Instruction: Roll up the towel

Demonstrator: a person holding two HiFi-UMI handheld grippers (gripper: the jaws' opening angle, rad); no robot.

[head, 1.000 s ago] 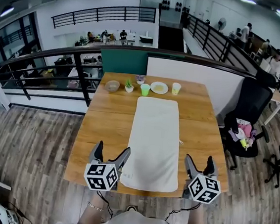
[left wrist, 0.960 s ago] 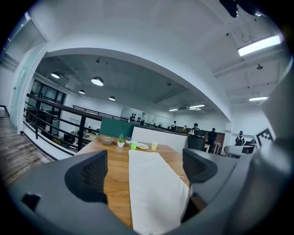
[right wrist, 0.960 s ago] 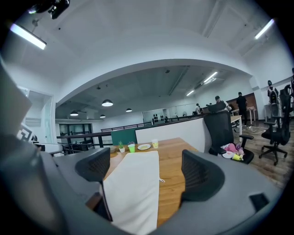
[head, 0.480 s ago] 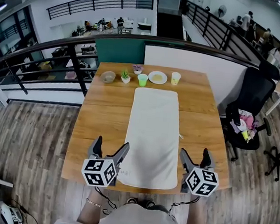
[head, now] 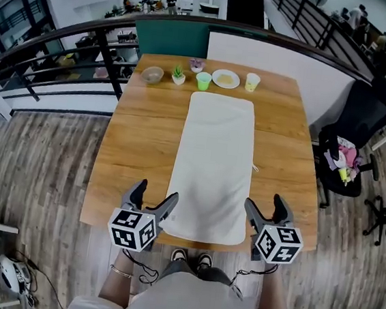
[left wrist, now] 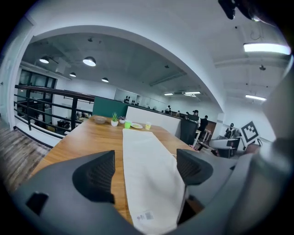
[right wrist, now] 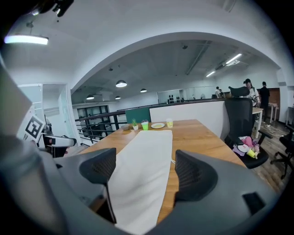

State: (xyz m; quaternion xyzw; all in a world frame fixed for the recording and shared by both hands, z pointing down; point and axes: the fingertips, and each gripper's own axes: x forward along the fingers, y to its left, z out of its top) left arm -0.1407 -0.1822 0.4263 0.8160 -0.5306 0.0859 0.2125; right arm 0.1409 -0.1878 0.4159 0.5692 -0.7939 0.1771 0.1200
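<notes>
From the head view, a wooden table (head: 139,145) carries a white towel (head: 213,159) spread flat and lengthwise down its middle, its near end at the table's near edge. Along the far edge stand a bowl (head: 152,75), a small potted plant (head: 178,77), a little purple pot (head: 197,65), a green cup (head: 203,81), a plate (head: 225,79) with something pale yellow on it, and a pale yellow cup (head: 253,82); what the bowl and cups contain cannot be made out. The left claw (head: 156,196) sits at the towel's near left corner, one jaw over bare wood and the other at the cloth's edge. The right claw (head: 264,204) is placed likewise at the near right corner. A black office chair (head: 356,133) stands to the right of the table. In the left gripper view the jaws stand wide apart and are closing, with the towel's near corner and its small sewn label (left wrist: 146,215) lying between them; the pads do not press the cloth. In the right gripper view the jaws are also wide and closing, with the towel's right edge and a strip of bare table between them, and again neither pad is on the cloth.
</notes>
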